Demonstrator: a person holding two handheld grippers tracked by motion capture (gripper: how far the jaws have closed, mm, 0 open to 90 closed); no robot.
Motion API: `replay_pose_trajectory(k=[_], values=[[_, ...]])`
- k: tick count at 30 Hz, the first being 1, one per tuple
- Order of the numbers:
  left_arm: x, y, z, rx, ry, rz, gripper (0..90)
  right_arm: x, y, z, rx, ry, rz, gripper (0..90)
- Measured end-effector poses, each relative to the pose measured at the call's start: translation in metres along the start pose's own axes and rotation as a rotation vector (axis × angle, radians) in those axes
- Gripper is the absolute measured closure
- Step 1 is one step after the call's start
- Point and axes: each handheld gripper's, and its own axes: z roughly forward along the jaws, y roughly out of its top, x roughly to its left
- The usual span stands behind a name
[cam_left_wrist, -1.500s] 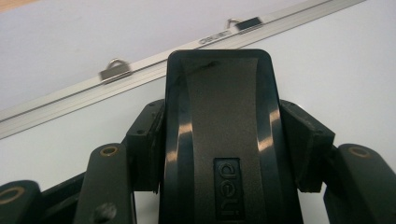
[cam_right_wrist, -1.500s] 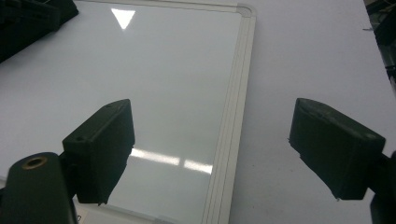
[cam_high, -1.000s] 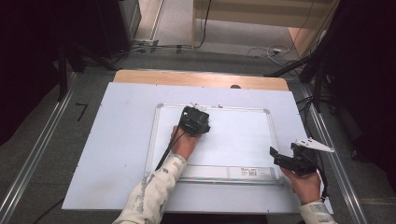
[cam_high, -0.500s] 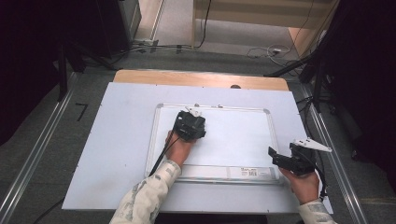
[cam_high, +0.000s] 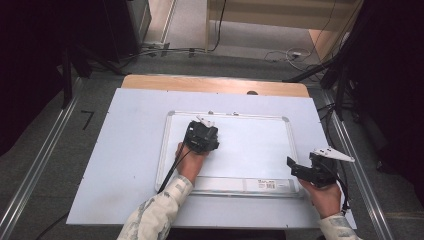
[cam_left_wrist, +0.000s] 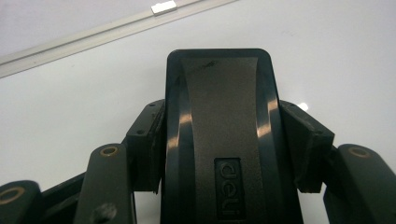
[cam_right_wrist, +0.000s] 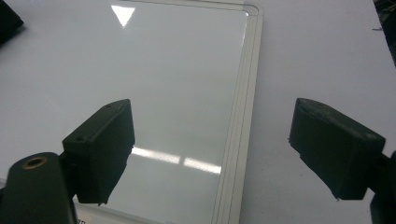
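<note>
Left gripper (cam_left_wrist: 219, 140) jaws clamp a black eraser (cam_left_wrist: 218, 116); right gripper (cam_right_wrist: 212, 149) jaws gape wide

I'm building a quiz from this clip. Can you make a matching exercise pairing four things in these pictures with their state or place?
Things:
1. left gripper
2. right gripper
3. black plastic whiteboard eraser
4. white rectangular whiteboard with a pale frame

States or places:
A. lying flat on the pale blue tabletop
B. open, at the whiteboard's near right corner
C. clamped between two fingers
D. shut, over the whiteboard's left half

Pairs: 1-D, 2-B, 3-C, 4-A
</note>
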Motion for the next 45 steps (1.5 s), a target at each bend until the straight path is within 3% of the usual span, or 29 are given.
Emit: replay_pose_trajectory(k=[7,23,34,45], values=[[0.003,0.006,-0.017,-0.021,-0.024,-0.021,40.9,0.001,0.000,0.001,0.001,0.003,-0.007,12.8],[0.012,-0.006,-0.039,-0.049,-0.026,-0.047,40.9,0.002,0.001,0.000,-0.004,0.001,-0.013,12.8],[0.024,-0.018,-0.053,-0.055,0.001,-0.102,40.9,0.002,0.002,0.001,-0.006,0.006,-0.018,12.8],[0.032,-0.035,-0.064,-0.034,0.041,-0.126,40.9,0.003,0.002,0.001,-0.006,0.005,-0.018,12.8]])
